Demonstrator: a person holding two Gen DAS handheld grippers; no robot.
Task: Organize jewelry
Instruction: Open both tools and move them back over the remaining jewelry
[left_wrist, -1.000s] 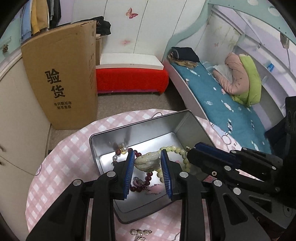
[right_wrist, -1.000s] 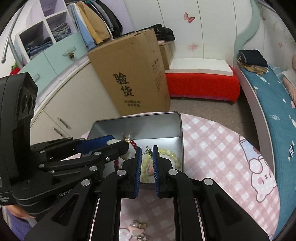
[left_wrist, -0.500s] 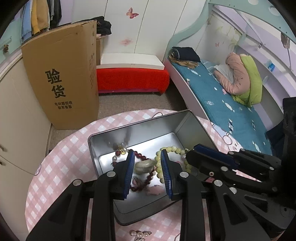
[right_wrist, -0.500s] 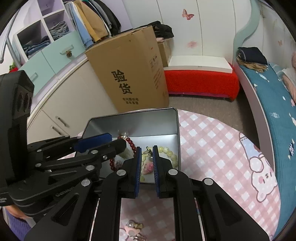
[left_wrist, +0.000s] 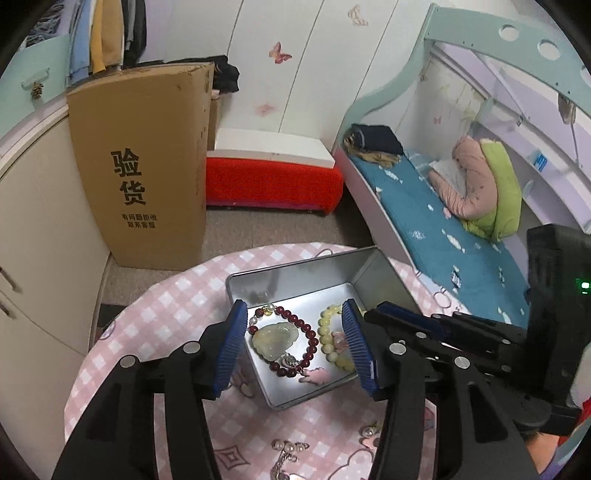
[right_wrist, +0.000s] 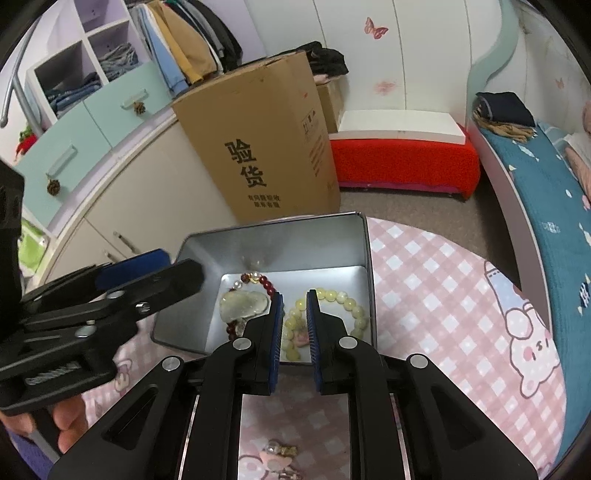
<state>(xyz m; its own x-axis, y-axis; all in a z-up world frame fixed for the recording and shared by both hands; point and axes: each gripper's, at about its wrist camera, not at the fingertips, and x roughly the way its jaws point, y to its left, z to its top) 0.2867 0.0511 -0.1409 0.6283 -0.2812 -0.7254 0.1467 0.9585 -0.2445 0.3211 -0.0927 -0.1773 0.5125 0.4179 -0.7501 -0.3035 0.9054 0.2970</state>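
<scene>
I have the left gripper (left_wrist: 295, 339) spread wide above the metal tin (left_wrist: 295, 273), its fingers (left_wrist: 232, 343) holding nothing; the pale jade pendant (left_wrist: 275, 338) lies on the tin's floor inside the ring of the dark red bead bracelet (left_wrist: 308, 334), so I judge that piece is placed; beside it, touching or nearly so, sits the yellow-green bead bracelet (left_wrist: 327, 338) with a small pink charm. The right gripper (right_wrist: 294, 332) hovers at the tin's near edge, fingers narrowly parted with nothing between them; I cannot tell whether they touch the tin. The tin stands on the pink checked table (right_wrist: 443, 295), open side up, so pieces can simply be dropped in from above. Loose pearl-and-gold pieces (right_wrist: 279, 448) lie on the table near me, outside the tin; I judge they are what remains to gather, and being small and chained, they may slip from the ribbed pads.
</scene>
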